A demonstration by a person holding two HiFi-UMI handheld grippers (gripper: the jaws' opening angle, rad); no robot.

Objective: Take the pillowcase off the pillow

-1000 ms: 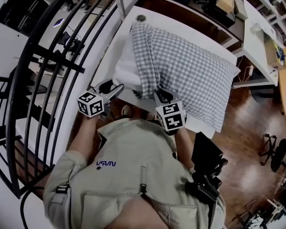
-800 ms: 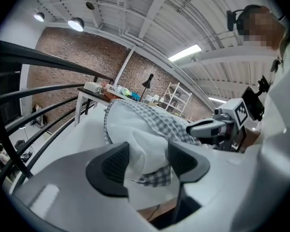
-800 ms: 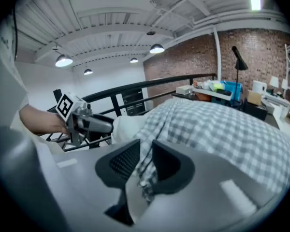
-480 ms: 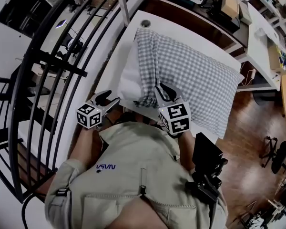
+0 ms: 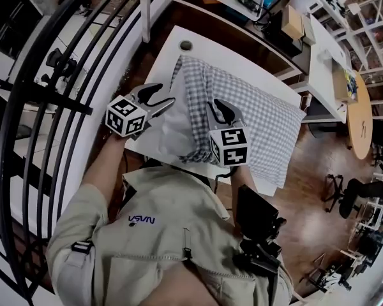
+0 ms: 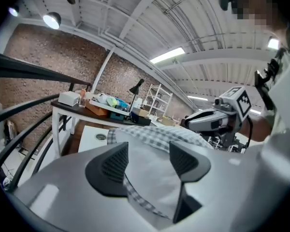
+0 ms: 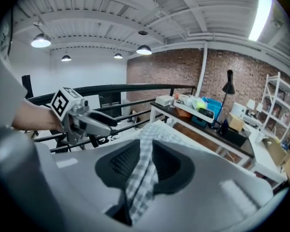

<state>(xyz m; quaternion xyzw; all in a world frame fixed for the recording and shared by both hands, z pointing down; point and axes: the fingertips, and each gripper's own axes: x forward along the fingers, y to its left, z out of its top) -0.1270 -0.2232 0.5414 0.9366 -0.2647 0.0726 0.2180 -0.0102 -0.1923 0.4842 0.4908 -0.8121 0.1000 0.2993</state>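
Mostly the risk sits nearest the person, at the right gripper [image 5: 222, 112], whose jaws are pinched tight on a bunched fold of the checked pillowcase [image 5: 262, 116] at its open end. That fold is narrow. If the pull goes hard while nothing steadies the pillow [image 5: 169, 129], I judge the cloth could slip out, or the whole pillow could drag across the table [image 5: 169, 50] toward the near edge instead of sliding free.

Beside it, the left gripper [image 5: 158, 99] hovers over the bared white end of the pillow. Its jaws are spreading with nothing pressed between them; only pillow and a strip of checked hem show in the gap. Closing low there could catch that hem along with the pillow and pin the two together. Farther off, most of the pillow is still sheathed.

A second ago the left gripper sat down by the table's near edge with narrower jaws; now it is up over the pillow. The right one keeps its pinch.
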